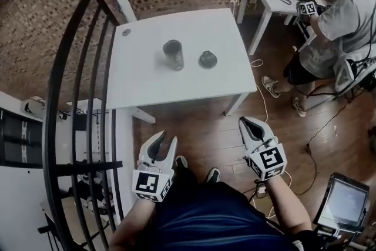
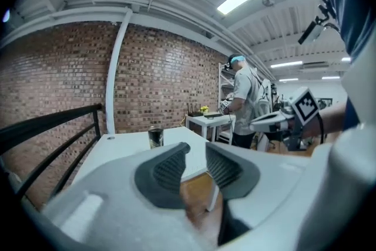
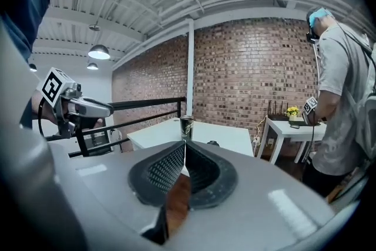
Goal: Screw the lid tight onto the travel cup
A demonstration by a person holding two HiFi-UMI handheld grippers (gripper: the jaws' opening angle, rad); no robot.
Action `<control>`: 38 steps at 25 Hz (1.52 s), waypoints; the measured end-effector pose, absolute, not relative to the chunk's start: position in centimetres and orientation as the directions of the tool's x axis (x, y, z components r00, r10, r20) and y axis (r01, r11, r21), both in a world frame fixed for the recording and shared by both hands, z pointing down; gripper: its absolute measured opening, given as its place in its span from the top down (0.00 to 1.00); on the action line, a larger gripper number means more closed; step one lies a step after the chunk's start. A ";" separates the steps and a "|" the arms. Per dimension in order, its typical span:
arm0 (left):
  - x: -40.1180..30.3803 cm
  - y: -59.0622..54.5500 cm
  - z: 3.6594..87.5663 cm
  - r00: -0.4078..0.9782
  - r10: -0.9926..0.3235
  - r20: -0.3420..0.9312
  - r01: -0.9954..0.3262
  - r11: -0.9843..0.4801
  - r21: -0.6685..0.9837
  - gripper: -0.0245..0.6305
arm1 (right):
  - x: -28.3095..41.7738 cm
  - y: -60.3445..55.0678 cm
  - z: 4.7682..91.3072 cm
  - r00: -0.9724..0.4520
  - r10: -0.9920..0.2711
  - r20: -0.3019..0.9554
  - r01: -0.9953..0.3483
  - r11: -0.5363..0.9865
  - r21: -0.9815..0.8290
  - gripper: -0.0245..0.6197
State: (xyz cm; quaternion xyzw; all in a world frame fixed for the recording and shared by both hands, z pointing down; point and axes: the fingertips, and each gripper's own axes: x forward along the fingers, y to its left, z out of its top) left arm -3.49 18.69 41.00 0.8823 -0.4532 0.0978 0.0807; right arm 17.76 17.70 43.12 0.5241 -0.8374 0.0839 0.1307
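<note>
A dark travel cup (image 1: 173,54) stands upright on the white table (image 1: 176,88), with its dark lid (image 1: 207,59) lying apart to its right. Both grippers hang over the wooden floor, well short of the table's near edge. My left gripper (image 1: 167,138) is open a little with nothing between its jaws; in the left gripper view the cup (image 2: 155,137) shows far beyond the left gripper (image 2: 198,149). My right gripper (image 1: 247,121) is shut and empty. In the right gripper view the right gripper (image 3: 184,144) points toward the cup (image 3: 187,126) and lid (image 3: 212,143).
A black metal railing (image 1: 76,97) runs along the left. A person (image 1: 335,32) stands at a small white side table (image 1: 276,0) at the back right. Cables (image 1: 264,103) trail on the wooden floor. A screen (image 1: 343,206) sits at the bottom right. A small disc (image 1: 126,32) lies on the table's far left.
</note>
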 end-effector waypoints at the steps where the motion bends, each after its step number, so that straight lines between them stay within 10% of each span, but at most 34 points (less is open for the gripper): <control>1: -4.1 17.6 41.6 0.559 -0.787 0.259 -0.823 -0.565 0.061 0.76 | 18.0 16.8 43.8 -0.410 -0.852 0.327 -0.903 0.428 -0.017 0.94; 8: -8.7 6.5 46.3 0.561 -0.777 0.284 -0.825 -0.553 0.115 0.74 | 17.2 7.1 49.1 -0.347 -0.833 0.431 -0.929 0.369 -0.034 0.94; 26: -9.1 -12.7 52.4 0.680 -0.558 0.476 -0.690 -0.707 0.155 0.56 | 13.7 -14.6 62.1 -0.252 -0.519 0.817 -0.830 0.549 0.093 0.46; 38: -6.6 -13.6 52.2 0.631 -0.613 0.475 -0.752 -0.634 0.181 0.58 | 14.0 -15.7 66.3 -0.306 -0.336 0.891 -0.749 0.662 -0.007 0.42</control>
